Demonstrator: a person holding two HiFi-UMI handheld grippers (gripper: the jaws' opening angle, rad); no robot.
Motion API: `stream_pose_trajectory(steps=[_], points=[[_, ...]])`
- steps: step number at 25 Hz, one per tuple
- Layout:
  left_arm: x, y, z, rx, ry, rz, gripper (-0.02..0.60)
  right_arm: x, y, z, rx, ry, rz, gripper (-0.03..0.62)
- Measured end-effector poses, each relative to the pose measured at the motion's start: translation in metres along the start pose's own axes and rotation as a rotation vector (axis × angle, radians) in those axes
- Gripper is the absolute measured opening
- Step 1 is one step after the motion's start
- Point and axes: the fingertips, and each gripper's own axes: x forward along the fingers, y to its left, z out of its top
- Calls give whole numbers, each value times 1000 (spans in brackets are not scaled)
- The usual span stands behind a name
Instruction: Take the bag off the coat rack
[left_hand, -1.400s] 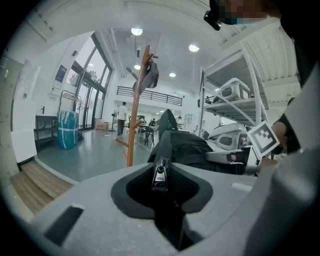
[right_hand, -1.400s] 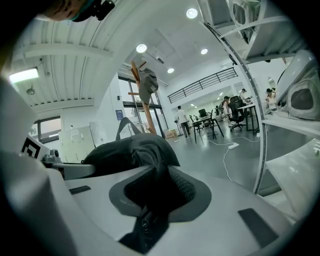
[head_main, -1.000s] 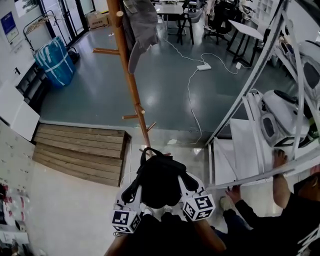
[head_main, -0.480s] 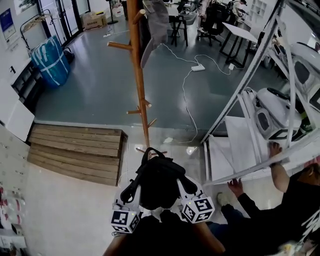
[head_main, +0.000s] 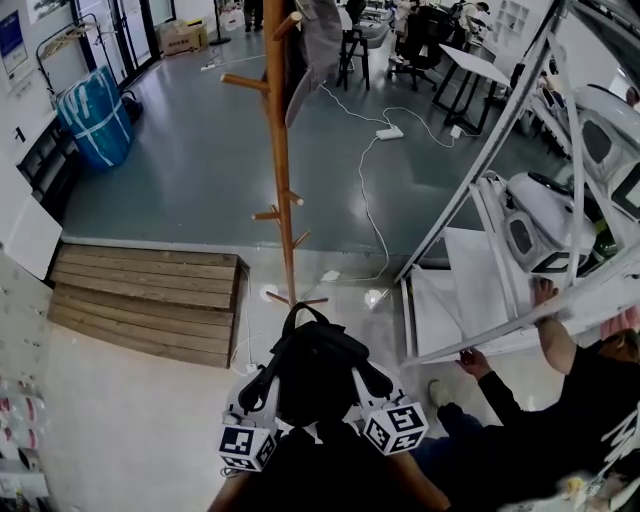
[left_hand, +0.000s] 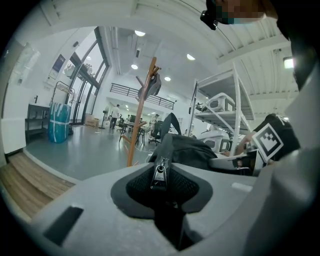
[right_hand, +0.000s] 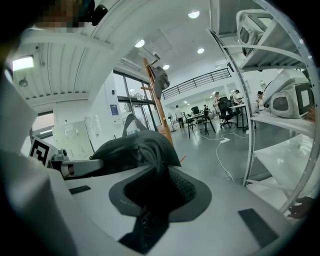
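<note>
Head view looked steeply down from above. Left gripper view and right gripper view looked along their jaws, close behind the bag (head_main: 315, 365); all shared the coat rack (head_main: 279, 180).

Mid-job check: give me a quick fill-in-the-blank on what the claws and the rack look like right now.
The left claw and right claw are both shut on the black fabric ____.
On the bag, a metal ____ shows between the left claw's pads.
A ____ garment hangs atop the tall wooden coat rack.
Missing words: bag; zipper pull; grey.
</note>
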Motion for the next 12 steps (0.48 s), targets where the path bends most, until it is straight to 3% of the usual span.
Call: stream_pose_trajectory(steps=[12], points=[[0, -5, -7, 4, 7, -36, 83, -5, -3, -7, 0, 14, -12, 78]])
